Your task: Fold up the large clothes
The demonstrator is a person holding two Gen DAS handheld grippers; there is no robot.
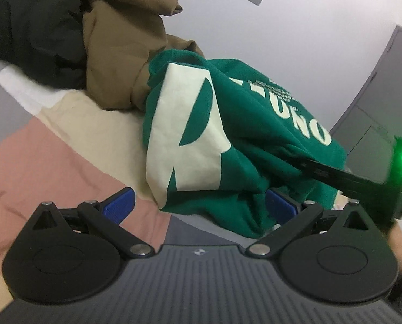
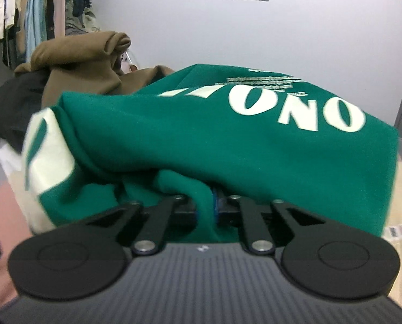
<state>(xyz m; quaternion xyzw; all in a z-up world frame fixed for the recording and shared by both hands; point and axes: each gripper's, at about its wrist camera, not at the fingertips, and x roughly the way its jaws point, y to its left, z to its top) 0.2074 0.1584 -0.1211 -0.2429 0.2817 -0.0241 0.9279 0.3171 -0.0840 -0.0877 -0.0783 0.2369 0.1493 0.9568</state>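
The green sweatshirt (image 2: 228, 135) lay bunched in a loose heap on a bedspread (image 1: 52, 162) of pink, cream and white blocks, straight ahead of both claws. It was thick, deep green cloth with big cream letters printed across its upper side, upside down from the right claw's view, and finer lines of small print beyond them. One side carried a broad cream patch with green shapes cut into it; that patch faced the left claw and sat to the left of the right one. The cloth was rumpled, with rolled folds along its near edge.

The right claw (image 2: 205, 208) was closed tight on a fold of that near edge, the green cloth pinched between its blue pads (image 2: 215, 202) and spilling down just in front of it. The left claw (image 1: 199, 205) stood wide apart, its blue fingers (image 1: 120, 202) gripping nothing; the right-hand pad was partly hidden behind the lower hem of the sweatshirt, which hung between them without being pressed.

Beyond the sweatshirt, and touching its far side, lay a brown garment (image 1: 125, 48) in a crumpled pile, and a black garment (image 1: 36, 35) further left of that. Far to the left of the right claw, clothes hung on a rack (image 2: 39, 5) against a pale wall
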